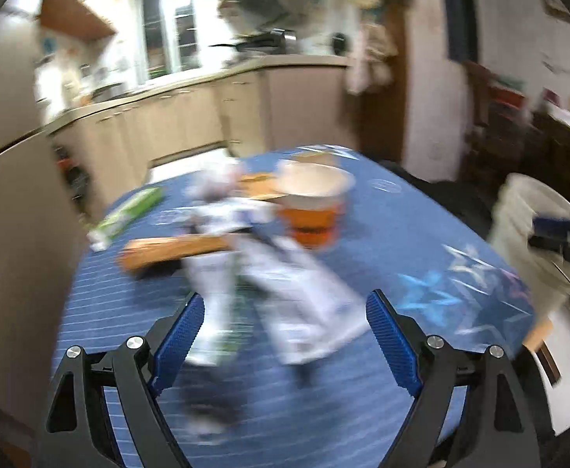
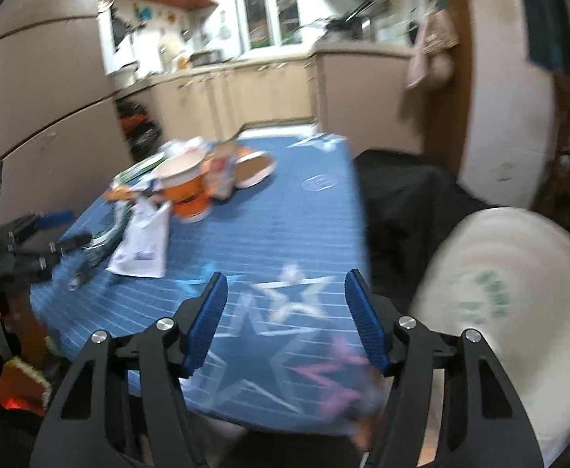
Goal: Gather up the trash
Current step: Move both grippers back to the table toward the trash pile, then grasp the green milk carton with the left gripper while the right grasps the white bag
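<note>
Trash lies on a table with a blue star-patterned cloth [image 1: 402,226]. An orange and white paper cup [image 1: 312,206] stands upright at the middle; it also shows in the right wrist view [image 2: 185,191]. White crumpled wrappers [image 1: 296,292] lie in front of it, beside an orange flat wrapper [image 1: 175,249] and a green and white packet [image 1: 128,210]. My left gripper [image 1: 285,308] is open, hovering over the white wrappers. My right gripper [image 2: 285,288] is open and empty over the table's near right corner. A white bag-lined bin [image 2: 511,312] stands right of the table.
A shallow bowl [image 2: 255,169] and a small carton [image 2: 222,175] sit behind the cup. Kitchen cabinets [image 1: 191,117] and a counter line the far wall. A dark covered shape [image 2: 409,202] stands beyond the table's right edge. Both views are motion-blurred.
</note>
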The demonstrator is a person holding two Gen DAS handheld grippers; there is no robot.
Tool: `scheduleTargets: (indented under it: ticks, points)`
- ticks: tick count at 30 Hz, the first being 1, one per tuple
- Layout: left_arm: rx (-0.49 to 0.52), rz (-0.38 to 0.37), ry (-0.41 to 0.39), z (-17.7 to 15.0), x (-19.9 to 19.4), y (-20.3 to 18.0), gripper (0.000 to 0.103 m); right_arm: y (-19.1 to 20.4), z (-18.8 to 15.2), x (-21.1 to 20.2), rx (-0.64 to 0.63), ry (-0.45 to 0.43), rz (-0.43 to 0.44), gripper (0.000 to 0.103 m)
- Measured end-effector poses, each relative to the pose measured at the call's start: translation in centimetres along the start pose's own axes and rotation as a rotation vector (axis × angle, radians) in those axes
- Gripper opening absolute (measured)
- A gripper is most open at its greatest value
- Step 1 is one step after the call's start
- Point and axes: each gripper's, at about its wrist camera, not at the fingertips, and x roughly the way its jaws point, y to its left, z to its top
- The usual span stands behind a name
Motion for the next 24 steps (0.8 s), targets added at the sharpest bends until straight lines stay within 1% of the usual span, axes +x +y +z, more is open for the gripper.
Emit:
scheduleTargets:
  ticks: [1, 2, 4, 5, 6, 7, 9, 12, 14, 16, 18, 21, 22, 24]
  points:
    - [-0.020, 0.003, -0.004, 0.0, -0.3, 1.9, 0.095, 1.0, 0.1, 0.8, -0.009, 0.008, 0.018, 0.060]
    - [-0.031, -0.003, -0.002, 0.0, -0.3, 3.4, 0.098, 2.1, 0.3, 1.7, -0.018, 0.015, 0.041, 0.060]
    - [-0.037, -0.004, -0.002, -0.3, -0.1, 5.5, 0.098, 4.5, 1.0, 3.8, -0.039, 0.048, 0.102, 0.062]
    - [-0.033, -0.021, 0.008, -0.5, 0.4, 6.4, 0.098, 5.5, 1.2, 4.6, -0.047, 0.060, 0.121, 0.064]
    - [-0.021, -0.046, 0.027, -0.7, 1.0, 7.1, 0.098, 6.7, 1.6, 5.7, -0.057, 0.072, 0.135, 0.072]
    - [-0.010, -0.054, 0.039, -1.1, 1.5, 7.4, 0.098, 7.6, 1.8, 6.3, -0.063, 0.078, 0.138, 0.082]
    - [0.014, -0.077, 0.072, -1.5, 2.8, 7.6, 0.098, 8.8, 2.2, 7.3, -0.073, 0.082, 0.135, 0.086]
    - [0.039, -0.154, 0.121, -1.7, 4.6, 7.4, 0.098, 9.4, 2.8, 8.2, -0.062, 0.086, 0.109, 0.087]
    - [0.062, -0.170, 0.138, -1.5, 5.7, 6.7, 0.098, 8.9, 2.8, 8.3, -0.029, 0.090, 0.110, 0.088]
    - [0.057, -0.146, 0.167, -1.3, 7.4, 6.8, 0.098, 8.3, 2.5, 8.5, 0.009, 0.105, 0.109, 0.089]
    - [0.037, -0.140, 0.210, -1.2, 9.2, 7.0, 0.098, 8.0, 2.4, 8.9, 0.033, 0.125, 0.108, 0.089]
    - [0.033, -0.130, 0.277, -1.5, 11.3, 6.6, 0.098, 8.7, 2.4, 9.5, 0.024, 0.137, 0.112, 0.089]
    - [0.037, -0.118, 0.278, -1.6, 11.4, 6.6, 0.099, 9.1, 2.5, 9.7, 0.010, 0.137, 0.116, 0.089]
    - [0.037, -0.124, 0.274, -1.7, 11.2, 6.5, 0.097, 9.7, 2.7, 10.0, -0.011, 0.133, 0.121, 0.089]
